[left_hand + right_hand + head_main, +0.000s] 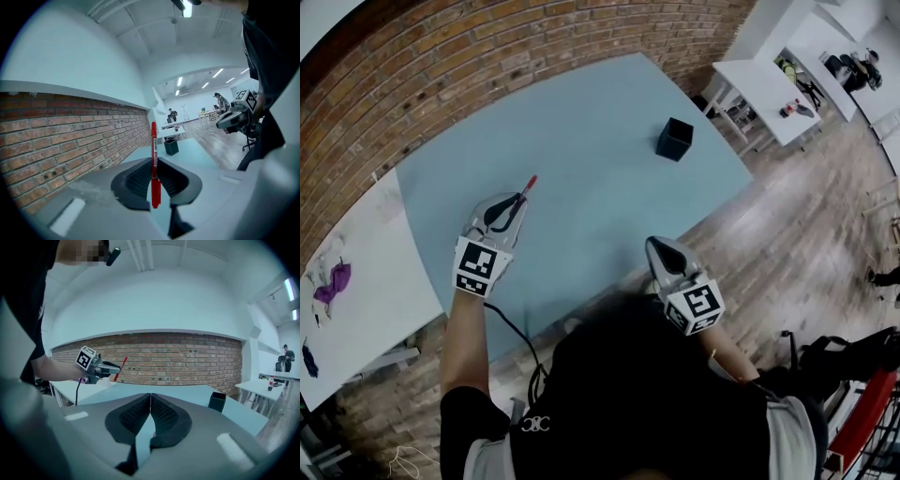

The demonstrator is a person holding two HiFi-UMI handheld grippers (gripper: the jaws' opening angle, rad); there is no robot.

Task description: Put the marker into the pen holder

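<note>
The slim red marker point(154, 164) with a small printed label on its barrel is standing upright between the jaws of the left gripper point(155, 165), which are pressing on it from both sides. Its upper end is rising well past the jaw tips and its lower end is hanging just below them. The right gripper point(150, 397) is holding nothing, its jaws touching. The small dark square pen holder point(673, 139) is standing open-topped near the far right corner of the pale blue table point(581, 122), well apart from both grippers.

A red brick wall point(441, 56) is running along the table's far side, a white side table point(366, 291) is adjoining on the left, and a wooden plank floor point(787, 234) is spreading to the right toward more white tables.

The person's dark-clad torso is covering the table's near edge in the head view, and the marker's label is too small to read.
</note>
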